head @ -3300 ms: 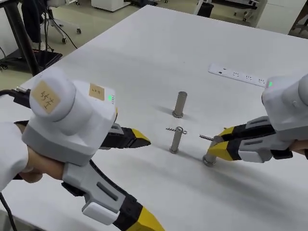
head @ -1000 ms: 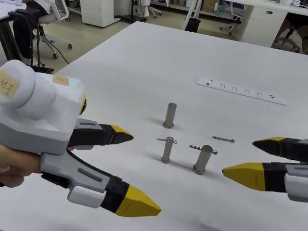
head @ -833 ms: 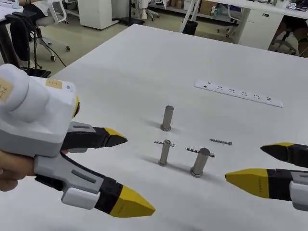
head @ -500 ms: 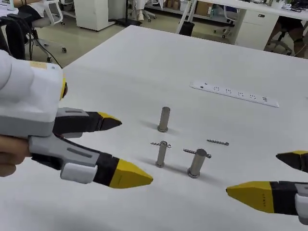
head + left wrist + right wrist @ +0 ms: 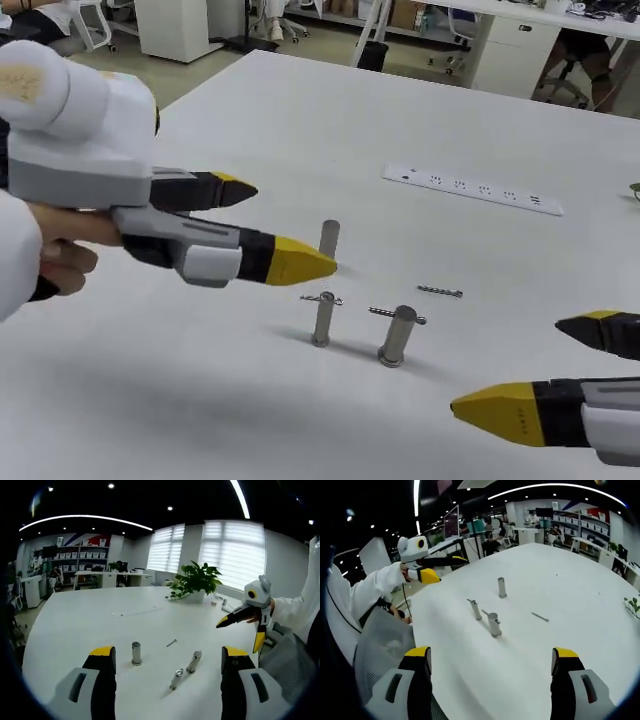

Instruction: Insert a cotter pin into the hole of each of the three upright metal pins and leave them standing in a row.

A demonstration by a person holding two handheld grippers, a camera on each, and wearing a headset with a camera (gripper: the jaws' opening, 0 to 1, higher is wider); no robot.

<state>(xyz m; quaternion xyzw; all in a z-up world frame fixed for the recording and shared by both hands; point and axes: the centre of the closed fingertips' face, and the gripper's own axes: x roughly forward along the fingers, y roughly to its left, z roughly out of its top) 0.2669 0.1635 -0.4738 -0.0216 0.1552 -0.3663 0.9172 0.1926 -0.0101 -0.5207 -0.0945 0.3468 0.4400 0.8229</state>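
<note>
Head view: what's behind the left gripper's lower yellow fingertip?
The far upright grey metal pin. Its upper part shows above the fingertip; the left gripper fingers cover its base.

The left gripper [image 5: 295, 227] bears a tan label [image 5: 25, 85], blurred beyond reading.

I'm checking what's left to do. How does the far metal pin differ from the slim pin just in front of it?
The slim pin has a cotter pin through its top, while the far pin has a bare top. The slim pin also looks thinner than the far pin. Both are grey metal and stand upright on the white table, apart from each other. A loose cotter pin lies nearby.
</note>
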